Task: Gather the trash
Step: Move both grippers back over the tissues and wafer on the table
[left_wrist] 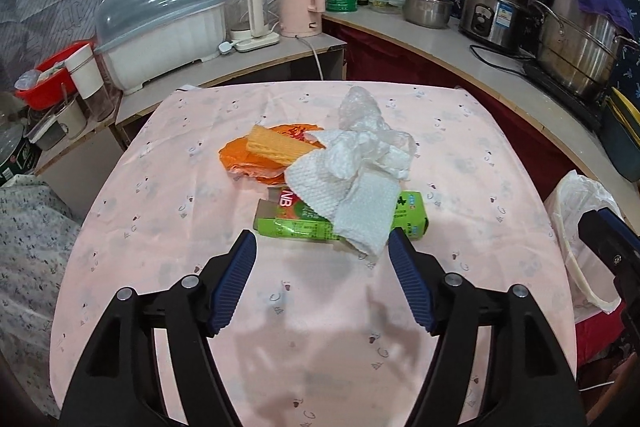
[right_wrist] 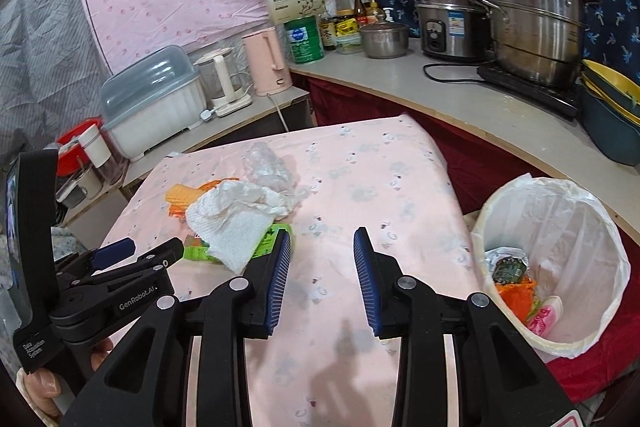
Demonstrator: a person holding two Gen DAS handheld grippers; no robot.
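Looking forward from low over the near edge of the pink-clothed table (left_wrist: 132, 187), left wrist view facing the trash pile (left_wrist: 340, 179) head-on and close, between the spread fingers of the left tool (left_wrist: 322, 247). Looking from further right, right wrist view angling past the right tool (right_wrist: 322, 239), catching the same pile (right_wrist: 236, 215) at left and the lined bin (right_wrist: 560, 211) at right. Sharing table, pile, back counter (left_wrist: 420, 39) and bin (left_wrist: 576, 227).
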